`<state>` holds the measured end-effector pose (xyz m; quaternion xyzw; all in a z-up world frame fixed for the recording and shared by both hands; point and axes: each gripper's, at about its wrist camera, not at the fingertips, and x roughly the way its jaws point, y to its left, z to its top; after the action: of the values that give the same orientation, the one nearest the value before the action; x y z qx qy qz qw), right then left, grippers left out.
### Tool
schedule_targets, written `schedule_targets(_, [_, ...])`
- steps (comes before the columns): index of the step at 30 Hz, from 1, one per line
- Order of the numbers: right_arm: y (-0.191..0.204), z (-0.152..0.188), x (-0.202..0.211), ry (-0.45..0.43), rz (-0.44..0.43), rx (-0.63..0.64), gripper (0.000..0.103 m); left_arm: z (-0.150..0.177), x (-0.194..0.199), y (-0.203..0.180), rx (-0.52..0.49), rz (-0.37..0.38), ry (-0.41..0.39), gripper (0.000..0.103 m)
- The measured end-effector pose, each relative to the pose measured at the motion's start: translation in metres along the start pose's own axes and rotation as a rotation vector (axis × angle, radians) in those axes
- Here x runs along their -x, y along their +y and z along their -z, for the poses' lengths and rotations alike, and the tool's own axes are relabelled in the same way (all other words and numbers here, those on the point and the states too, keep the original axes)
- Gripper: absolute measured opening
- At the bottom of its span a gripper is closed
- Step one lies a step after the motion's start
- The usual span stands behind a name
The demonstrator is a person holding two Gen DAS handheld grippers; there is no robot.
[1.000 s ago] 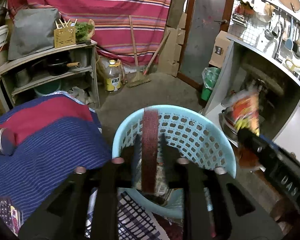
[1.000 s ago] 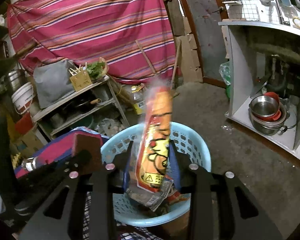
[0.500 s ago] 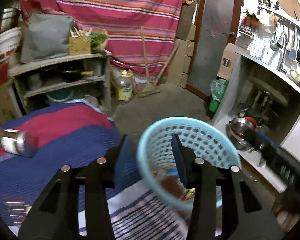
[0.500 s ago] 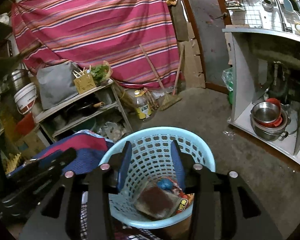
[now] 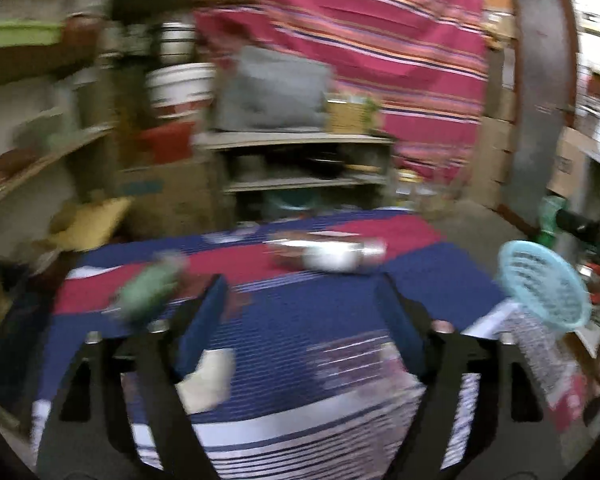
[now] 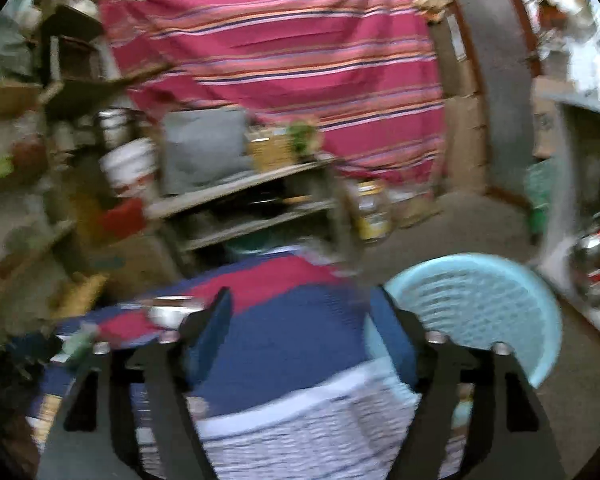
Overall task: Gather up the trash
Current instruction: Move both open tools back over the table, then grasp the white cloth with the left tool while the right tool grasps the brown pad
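We see both pictures blurry. Our left gripper [image 5: 304, 312] has its jaws opening with nothing between them, over the blue and red striped cloth [image 5: 300, 344]. Our right gripper [image 6: 304, 320] is opening too, and it is empty. The light blue basket [image 6: 488, 304] sits at the right, past the cloth's edge. 1 shiny can [image 5: 332, 254] and 1 green thing [image 5: 148, 292] lie on the cloth.
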<state>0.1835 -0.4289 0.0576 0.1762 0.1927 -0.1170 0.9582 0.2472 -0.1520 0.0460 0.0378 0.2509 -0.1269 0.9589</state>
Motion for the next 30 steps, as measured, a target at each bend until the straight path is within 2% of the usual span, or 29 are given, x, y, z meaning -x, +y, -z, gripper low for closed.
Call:
schedule_targets(3, [0.061,0.026,-0.016,0.070,-0.100,0.083,0.076,0.020,-0.008,0.054,0.060,-0.090,0.046,0.079])
schedule_targets(6, [0.109,0.048,-0.026,0.117,-0.134,0.185,0.076,0.036,-0.034,0.088,0.139,-0.061,0.143,0.080])
schedule_targets(8, [0.128,0.059,-0.030,0.132,-0.123,0.219,0.076,0.047,-0.048,0.093,0.132,-0.068,0.186,0.081])
schedule_targets(13, [0.147,0.072,-0.037,0.167,-0.132,0.250,0.076,0.066,-0.075,0.085,0.059,-0.073,0.258,0.081])
schedule_targets(16, [0.148,0.074,-0.039,0.174,-0.129,0.278,0.076,0.077,-0.091,0.085,0.080,-0.060,0.314,0.081])
schedule_targets(20, [0.139,0.073,-0.042,0.190,-0.122,0.258,0.076,0.081,-0.102,0.080,0.063,-0.075,0.334,0.081])
schedule_targets(22, [0.134,0.072,-0.044,0.202,-0.122,0.252,0.076,0.084,-0.107,0.080,0.070,-0.056,0.352,0.067])
schedule_targets(27, [0.131,0.074,-0.046,0.218,-0.124,0.262,0.076,0.081,-0.113,0.083,0.101,-0.001,0.361,0.018])
schedule_targets(30, [0.132,0.075,-0.048,0.222,-0.124,0.274,0.076,0.065,-0.101,0.087,0.135,0.022,0.315,0.012])
